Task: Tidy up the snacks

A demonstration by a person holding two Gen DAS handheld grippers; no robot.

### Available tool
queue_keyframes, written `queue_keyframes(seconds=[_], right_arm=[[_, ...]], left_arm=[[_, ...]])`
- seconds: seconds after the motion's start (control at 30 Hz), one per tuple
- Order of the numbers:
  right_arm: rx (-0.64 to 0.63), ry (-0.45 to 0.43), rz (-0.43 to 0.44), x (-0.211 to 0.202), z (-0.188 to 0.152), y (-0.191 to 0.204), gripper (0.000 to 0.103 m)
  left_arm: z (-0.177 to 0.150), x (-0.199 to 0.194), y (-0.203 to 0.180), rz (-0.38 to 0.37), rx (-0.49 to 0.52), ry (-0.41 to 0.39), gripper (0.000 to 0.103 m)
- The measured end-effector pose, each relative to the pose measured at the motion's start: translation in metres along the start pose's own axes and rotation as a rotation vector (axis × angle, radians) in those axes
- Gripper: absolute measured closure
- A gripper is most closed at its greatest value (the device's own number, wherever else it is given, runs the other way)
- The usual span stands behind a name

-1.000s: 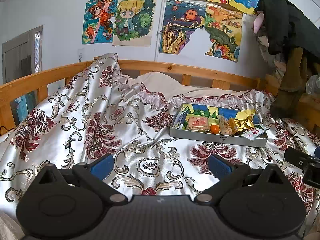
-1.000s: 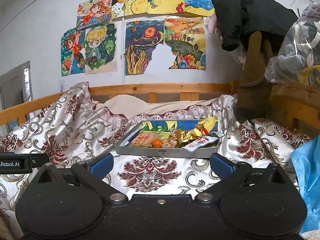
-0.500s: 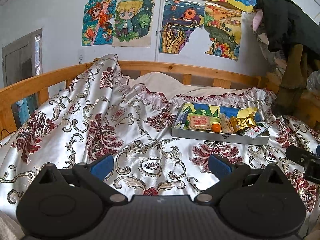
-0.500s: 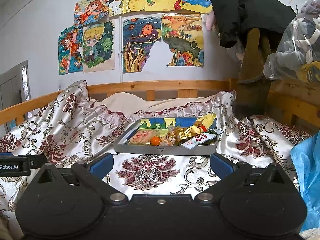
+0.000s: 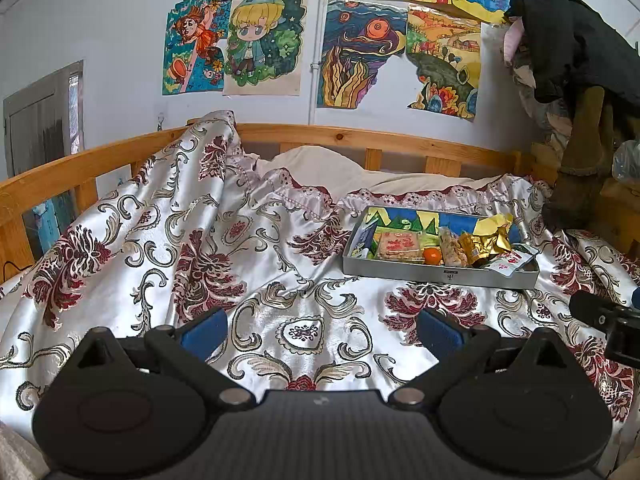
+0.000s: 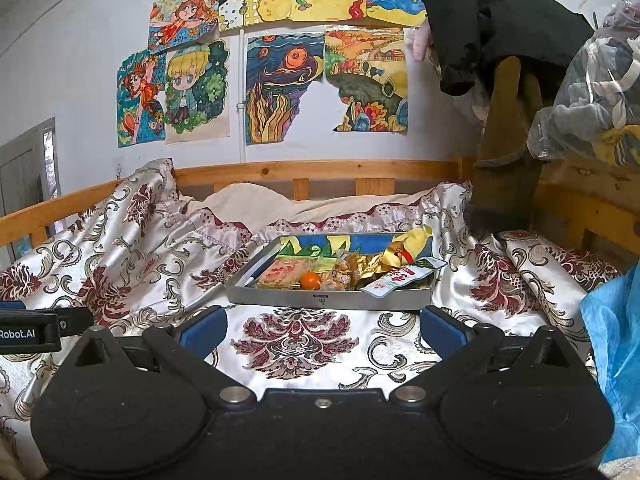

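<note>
A grey metal tray (image 5: 436, 275) (image 6: 320, 298) of snacks rests on the patterned bedspread. Inside lie a pink wafer pack (image 5: 398, 246) (image 6: 280, 271), a small orange (image 5: 433, 255) (image 6: 310, 280), a gold foil wrapper (image 5: 486, 242) (image 6: 376, 266) and a white-and-red sachet (image 5: 508, 261) (image 6: 394, 280) overhanging the front right rim. My left gripper (image 5: 322, 330) hovers open over the bedspread, short of the tray and to its left. My right gripper (image 6: 322, 328) is open too, just in front of the tray. Both hold nothing.
A silky floral bedspread (image 5: 200, 248) covers the bed, bunched high at the left. A wooden bed rail (image 5: 360, 136) runs behind. Dark clothes (image 6: 496, 20) hang at the right, beside a bagged bundle (image 6: 592, 100). Blue fabric (image 6: 616, 360) sits at the right edge.
Both views have drifted slightly back and up, so the tray looks a little farther off. Both grippers stay open and the tray's contents have not moved.
</note>
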State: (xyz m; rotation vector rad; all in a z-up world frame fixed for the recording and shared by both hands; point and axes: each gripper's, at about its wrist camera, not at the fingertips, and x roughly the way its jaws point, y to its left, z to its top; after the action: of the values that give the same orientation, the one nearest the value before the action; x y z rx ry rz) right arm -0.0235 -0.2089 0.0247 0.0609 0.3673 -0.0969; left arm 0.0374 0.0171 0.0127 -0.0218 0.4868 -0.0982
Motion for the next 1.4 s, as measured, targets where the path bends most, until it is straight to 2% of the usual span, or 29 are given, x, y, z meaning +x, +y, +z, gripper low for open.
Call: queue_keyframes(seconds=[0.83,1.2,1.4], right_arm=[[-0.001,0.001,0.0,-0.0002,0.0007,0.0003,0.001],[-0.002,0.002,-0.001,-0.0003,0.001,0.0004,0.001],[-0.003,0.002,-0.001,-0.0001,0.0012,0.0004,0.001]], left_arm=[[-0.0001,-0.0001,-0.0003,0.001,0.003,0.003,0.0],[-0.0031,0.0028,-0.0005,0.014,0.028,0.032,0.0],[-0.0044,0.0073,-0.0027,0.011,0.048,0.081,0.0]])
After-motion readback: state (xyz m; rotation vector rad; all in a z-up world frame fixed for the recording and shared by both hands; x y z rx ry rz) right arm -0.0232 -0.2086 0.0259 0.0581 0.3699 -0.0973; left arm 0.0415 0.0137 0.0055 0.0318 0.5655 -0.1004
